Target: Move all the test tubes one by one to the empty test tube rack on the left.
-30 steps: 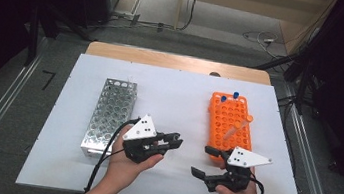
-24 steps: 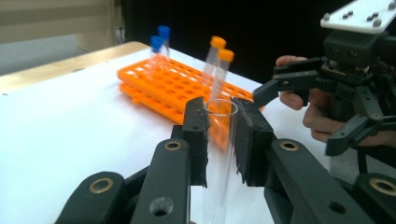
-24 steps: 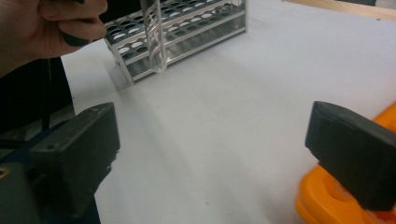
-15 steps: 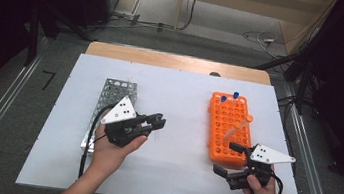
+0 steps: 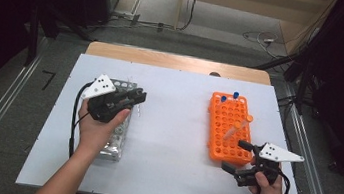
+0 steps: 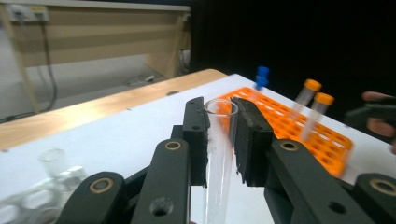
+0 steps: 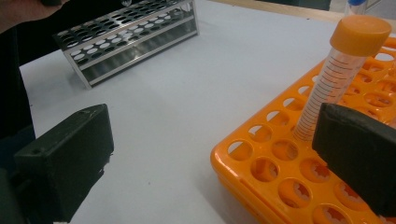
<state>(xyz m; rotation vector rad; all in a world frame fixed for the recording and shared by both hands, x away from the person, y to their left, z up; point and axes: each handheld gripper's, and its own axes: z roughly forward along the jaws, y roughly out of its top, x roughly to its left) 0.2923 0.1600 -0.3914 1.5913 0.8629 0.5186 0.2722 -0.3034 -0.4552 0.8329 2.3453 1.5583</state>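
My left gripper [image 5: 136, 95] hovers over the metal rack [image 5: 114, 146] at the table's left, shut on a clear glass tube [image 6: 219, 140] that stands upright between its pads [image 6: 198, 135]. The orange rack [image 5: 228, 129] at the right holds an orange-capped tube [image 5: 239, 126] and two blue-capped tubes [image 5: 229, 96]. My right gripper [image 5: 234, 154] sits at that rack's near corner. Its jaws have just been opening and stand wide, gripping nothing. In the right gripper view the orange-capped tube [image 7: 341, 74] stands in the orange rack [image 7: 275, 172] just beyond the right-hand jaw.
The white table top [image 5: 174, 142] lies bare between the two racks. The metal rack [image 7: 126, 37] has many empty holes, and one glass tube [image 6: 51, 161] stands in it. A wooden board [image 5: 174, 61] runs along the far edge, with cables on the floor behind it.
My left hand has carried the clear tube left and away, from the table's middle to above the metal rack. My right gripper has shifted right to the orange rack's near corner, its jaws wider.
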